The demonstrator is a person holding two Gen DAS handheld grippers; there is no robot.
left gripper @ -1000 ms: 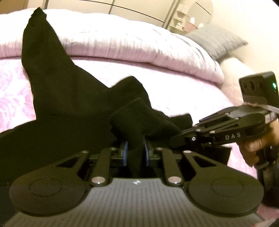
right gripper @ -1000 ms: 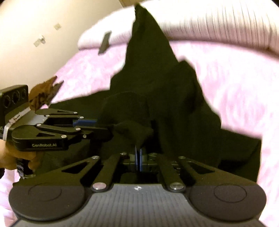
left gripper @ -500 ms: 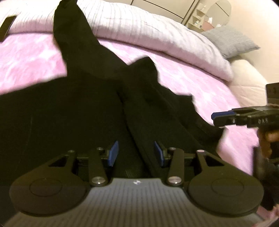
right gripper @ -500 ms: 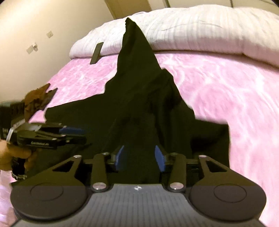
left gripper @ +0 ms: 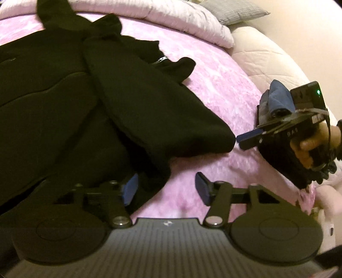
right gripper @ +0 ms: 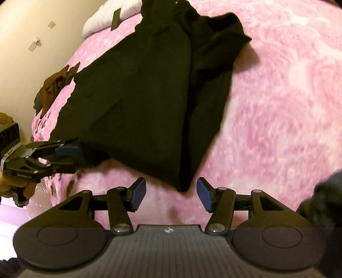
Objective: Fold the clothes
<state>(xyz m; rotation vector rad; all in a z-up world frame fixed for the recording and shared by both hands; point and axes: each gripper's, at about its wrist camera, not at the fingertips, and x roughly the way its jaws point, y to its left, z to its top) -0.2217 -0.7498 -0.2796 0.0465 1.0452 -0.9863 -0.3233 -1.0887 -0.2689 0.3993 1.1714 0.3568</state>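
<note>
A black long-sleeved garment [left gripper: 89, 102] lies spread on the pink bed cover [left gripper: 224, 85], one sleeve folded across its body. My left gripper [left gripper: 166, 188] hovers at its near hem; the jaws are opening, and the cloth edge lies by the left pad without being pinched. In the right wrist view the garment [right gripper: 139, 96] ends in a corner just in front of my right gripper [right gripper: 171, 194]. Those jaws are opening too, and the pads touch nothing. Each gripper shows in the other's view: the right gripper [left gripper: 245, 139] and the left gripper [right gripper: 66, 153].
A pale quilt [left gripper: 181, 17] and a grey pillow [left gripper: 235, 10] lie at the head of the bed. Blue and dark clothes [left gripper: 277, 100] are heaped at the bed's right edge, a brown garment [right gripper: 55, 85] at its left. A dark flat object [right gripper: 116, 19] rests on the quilt.
Both grippers were shut on bunched black cloth; they have let go, opened and drawn back to the garment's near edge. The cloth now lies flat on the bed.
</note>
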